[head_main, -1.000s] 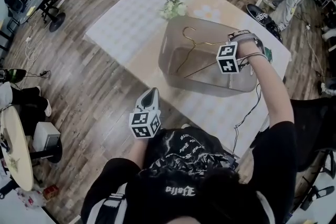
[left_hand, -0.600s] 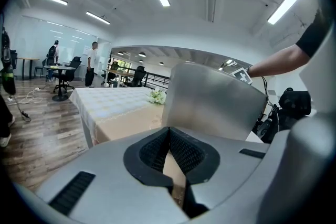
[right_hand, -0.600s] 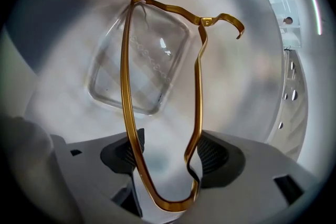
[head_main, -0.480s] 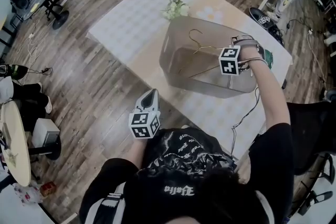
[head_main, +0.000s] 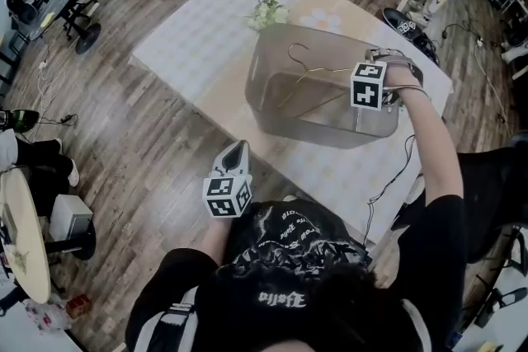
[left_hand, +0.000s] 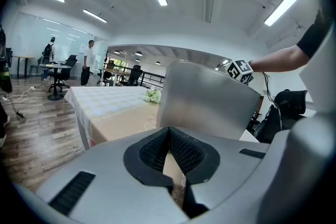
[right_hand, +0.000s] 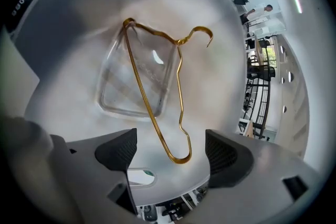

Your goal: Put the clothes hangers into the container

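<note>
1. Right tongs [head_main: 364, 91]: over the near-right corner of the container [head_main: 322, 133], pointing steeply down into it. The jaws have just been opening and stand wide apart; neither pad touches anything.
2. Clothes hanger [right_hand: 180, 81]: thin gold wire, inside the container and free of the tongs. In the right gripper view one rounded shoulder end lies in the gap between the jaws, clear of both pads. The other shoulder reaches a corner of the clear panel in the container's floor. The hook curls toward the far wall.
3. Container: grey, translucent, open-topped, standing on the desk [head_main: 198, 37] toward its right end. Only one hanger shows in it.
4. Left tongs [head_main: 238, 151]: held just off the near edge of the desk, over the wooden floor and well apart from the container, pointing at the desk. The jaws are closed together with nothing between them.
5. A small bunch of white flowers [head_main: 271, 12] sits on the desk just beyond the container's far corner.
</note>
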Demonstrator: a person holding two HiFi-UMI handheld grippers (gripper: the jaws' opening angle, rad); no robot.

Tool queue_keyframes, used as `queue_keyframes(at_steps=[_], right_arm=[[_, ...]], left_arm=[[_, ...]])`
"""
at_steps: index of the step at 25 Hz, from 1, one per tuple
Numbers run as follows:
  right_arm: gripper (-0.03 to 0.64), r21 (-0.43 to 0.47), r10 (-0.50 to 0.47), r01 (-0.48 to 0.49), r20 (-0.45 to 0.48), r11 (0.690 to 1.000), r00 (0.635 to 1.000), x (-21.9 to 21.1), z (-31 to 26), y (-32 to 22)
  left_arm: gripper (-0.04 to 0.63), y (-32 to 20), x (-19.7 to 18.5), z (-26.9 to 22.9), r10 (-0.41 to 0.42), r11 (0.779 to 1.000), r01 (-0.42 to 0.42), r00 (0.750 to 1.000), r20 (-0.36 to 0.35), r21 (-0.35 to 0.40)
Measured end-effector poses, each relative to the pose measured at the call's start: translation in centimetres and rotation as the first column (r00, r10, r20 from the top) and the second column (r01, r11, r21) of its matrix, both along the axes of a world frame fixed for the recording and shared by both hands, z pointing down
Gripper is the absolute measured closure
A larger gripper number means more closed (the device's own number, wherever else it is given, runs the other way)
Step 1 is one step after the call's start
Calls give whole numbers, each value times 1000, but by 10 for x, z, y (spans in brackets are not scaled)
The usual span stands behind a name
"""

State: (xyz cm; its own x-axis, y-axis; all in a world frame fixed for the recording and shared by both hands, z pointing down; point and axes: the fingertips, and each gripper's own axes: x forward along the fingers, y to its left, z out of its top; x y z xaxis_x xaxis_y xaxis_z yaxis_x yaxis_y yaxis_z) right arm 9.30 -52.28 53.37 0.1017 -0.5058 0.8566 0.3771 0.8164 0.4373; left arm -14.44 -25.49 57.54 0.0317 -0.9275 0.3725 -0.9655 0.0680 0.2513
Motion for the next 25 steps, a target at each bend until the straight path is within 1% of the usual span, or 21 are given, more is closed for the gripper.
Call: queue_keyframes(at_steps=[2, 3, 5, 7, 9, 10, 12, 13, 14, 16, 17, 18, 19, 20, 23, 24, 25], right_arm=[[202, -30, 23, -19, 135, 999, 991, -13, -14, 15], [202, -52, 34, -23, 222, 998, 975, -22, -23, 26], [202, -80, 55, -27, 372, 996, 927, -35, -43, 46], [202, -83, 79, -46, 461, 996, 884, -32, -62, 58], [202, -97, 119, -80, 525, 992, 842, -25, -75, 66], [202, -110, 145, -100, 560, 989, 816, -21, -81, 71], [202, -132, 190, -137, 639, 982, 745, -12, -92, 85], [204, -140, 205, -150, 682, 979, 702, -7, -99, 91], [211, -146, 217, -162, 726, 976, 652, -3, -107, 98], [239, -165, 239, -182, 807, 969, 540, 3, -125, 113], [240, -176, 246, -187, 838, 967, 487, 5, -133, 122], [241, -183, 250, -188, 861, 965, 443, 6, -140, 131], [240, -185, 248, -188, 877, 965, 411, 7, -146, 141], [239, -181, 243, -191, 889, 965, 388, 8, -149, 150], [240, -165, 235, -227, 915, 960, 327, 18, -145, 169], [241, -169, 239, -244, 925, 955, 295, 21, -142, 174], [243, -179, 246, -259, 935, 949, 255, 24, -139, 180]], left_arm=[[575, 1, 3, 0, 17, 1000, -17, 1000, -1, 3], [575, 2, 4, 0, 25, 1000, -25, 1000, -1, 2], [575, 5, 5, -1, 42, 999, -42, 999, -3, -2], [575, 6, 10, -2, 67, 998, -67, 998, -11, -3], [575, 6, 16, -4, 99, 995, -99, 995, -15, 2], [575, 7, 19, -5, 117, 993, -117, 993, -14, 4], [575, 9, 26, -5, 155, 988, -155, 988, -9, 6], [575, 9, 30, -5, 174, 985, -174, 985, -6, 6], [575, 9, 35, -3, 193, 981, -193, 981, -3, 3], [575, 8, 45, 0, 231, 973, -231, 973, 0, -5], [575, 7, 50, 0, 250, 968, -250, 968, 1, -6], [575, 7, 55, -2, 268, 963, -268, 963, 1, -3], [575, 8, 60, -4, 284, 959, -284, 959, 1, 3], [575, 8, 66, -8, 299, 954, -299, 954, 2, 11], [575, 5, 85, -15, 355, 934, -356, 934, 24, 38], [575, 4, 91, -16, 375, 926, -376, 927, 32, 44], [575, 4, 97, -17, 392, 918, -394, 919, 37, 48]])
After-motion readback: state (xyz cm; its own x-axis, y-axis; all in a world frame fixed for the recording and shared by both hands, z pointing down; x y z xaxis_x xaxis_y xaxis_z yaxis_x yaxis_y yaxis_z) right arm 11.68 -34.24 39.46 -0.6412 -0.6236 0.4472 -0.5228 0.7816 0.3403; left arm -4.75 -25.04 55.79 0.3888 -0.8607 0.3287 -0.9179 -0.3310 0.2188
